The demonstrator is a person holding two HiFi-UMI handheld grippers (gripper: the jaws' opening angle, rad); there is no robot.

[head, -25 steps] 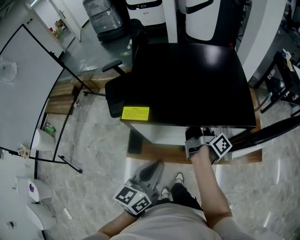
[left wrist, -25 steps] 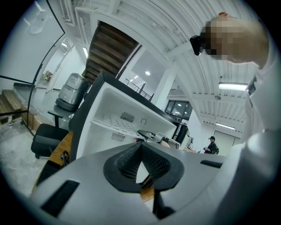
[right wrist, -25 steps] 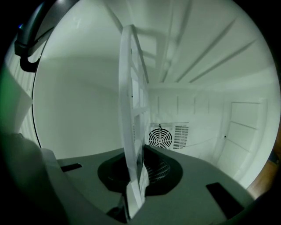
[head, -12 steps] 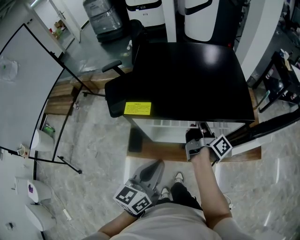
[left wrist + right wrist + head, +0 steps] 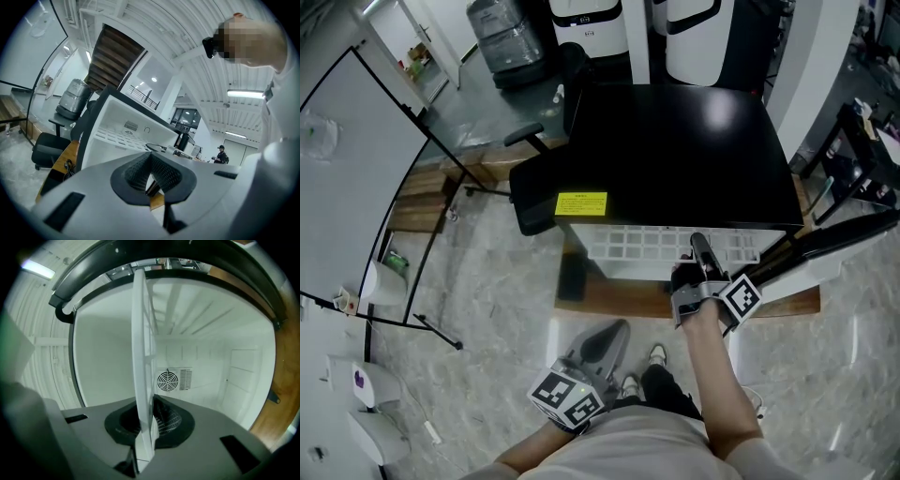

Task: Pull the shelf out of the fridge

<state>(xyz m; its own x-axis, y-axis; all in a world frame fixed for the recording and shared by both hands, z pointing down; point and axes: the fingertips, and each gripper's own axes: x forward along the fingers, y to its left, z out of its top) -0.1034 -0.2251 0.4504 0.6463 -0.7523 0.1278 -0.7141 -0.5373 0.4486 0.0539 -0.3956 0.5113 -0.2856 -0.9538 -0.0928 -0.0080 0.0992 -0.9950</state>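
Our right tongs (image 5: 699, 251) are clamped on the near edge of the white plastic grid shelf (image 5: 637, 246). The jaws are narrow, pinching the thin panel between the pads, and they have just closed a little tighter. Our left tongs (image 5: 609, 336) hang low by our body, jaws together on nothing.

The shelf sits partly out of the small black fridge (image 5: 675, 159): its near rows of cells show past the front, and the rest is under the black top. We judge the pull to be mid-way. The next move calls for a straight, level draw towards us, so the side edges do not bind in the fridge walls. The free left tongs could support the left end as the shelf comes clear.

The open black fridge door (image 5: 834, 246) stands close on the right. A black office chair (image 5: 534, 192) sits touching or just beside the fridge's far left corner. Towards us the pale stone floor (image 5: 487, 281) is open, apart from our own shoes (image 5: 642, 370).
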